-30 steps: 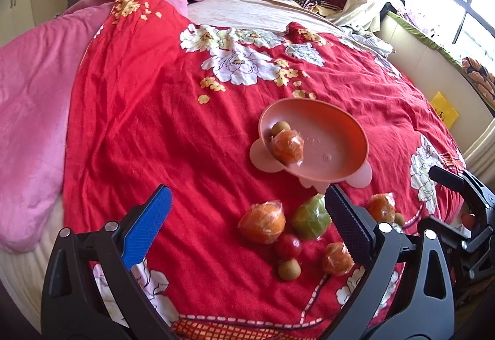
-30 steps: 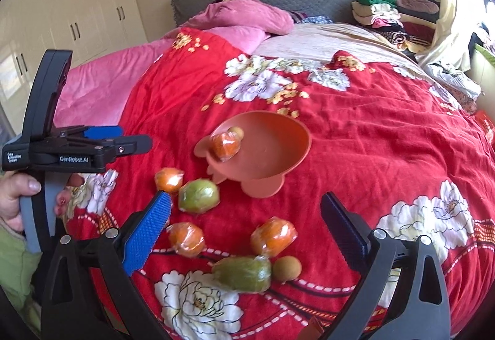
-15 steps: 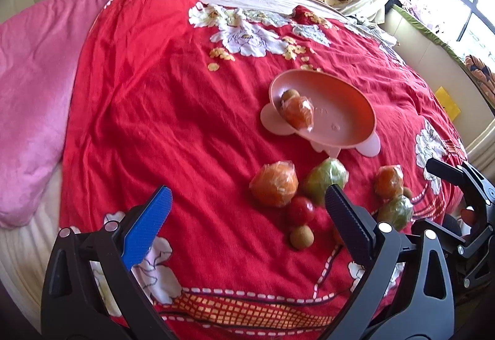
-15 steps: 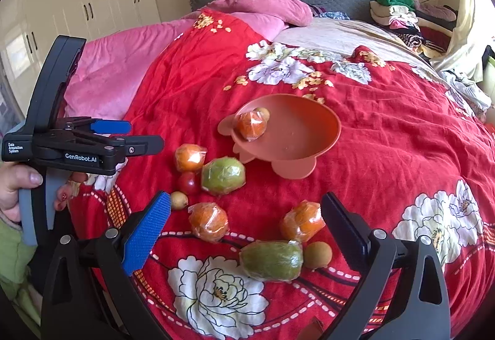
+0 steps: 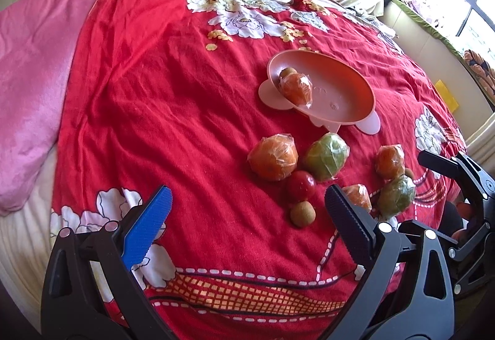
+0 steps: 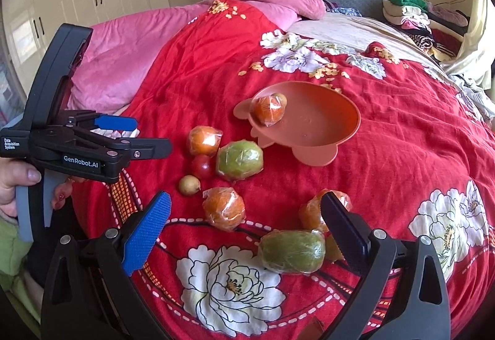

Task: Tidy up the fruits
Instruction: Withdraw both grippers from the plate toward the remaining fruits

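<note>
While both tools [image 5: 247, 210] [image 6: 244, 216] gape empty above fruit near the quilt's [image 5: 173, 98] edge, bare cloth lies leftward.

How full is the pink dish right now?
Mostly empty. The pink dish holds only one wrapped orange fruit and a small brown fruit at one end; the rest is bare.

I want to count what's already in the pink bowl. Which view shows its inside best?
The right wrist view: the bowl tilts toward it, baring the interior, a wrapped orange and a small brown fruit. The left wrist view shows it more edge-on.
</note>
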A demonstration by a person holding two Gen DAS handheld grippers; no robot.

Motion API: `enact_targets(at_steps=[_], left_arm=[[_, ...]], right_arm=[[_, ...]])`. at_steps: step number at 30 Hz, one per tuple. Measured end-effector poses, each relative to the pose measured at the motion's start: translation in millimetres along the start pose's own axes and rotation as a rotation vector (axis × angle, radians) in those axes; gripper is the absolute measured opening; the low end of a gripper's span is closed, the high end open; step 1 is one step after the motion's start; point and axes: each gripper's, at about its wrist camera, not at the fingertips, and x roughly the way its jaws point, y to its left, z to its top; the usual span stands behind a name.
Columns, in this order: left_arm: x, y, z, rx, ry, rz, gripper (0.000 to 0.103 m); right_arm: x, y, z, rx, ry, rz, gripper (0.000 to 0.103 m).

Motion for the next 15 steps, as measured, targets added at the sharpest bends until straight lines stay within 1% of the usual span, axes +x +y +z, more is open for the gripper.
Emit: enact_targets(at_steps=[10,15], left_arm=[[4.4,-0.1,-9.7,0.010,0.023,-0.001,0.093],[11.1,1.2,-9.4,0.010,0.038,0.001,0.093]], right_arm=[[11.7,12.6,-5.9,-0.049,0.036,0.013,0.097],[20.5,17.9,-7.7,-0.074,0.058,0.017,0.096]])
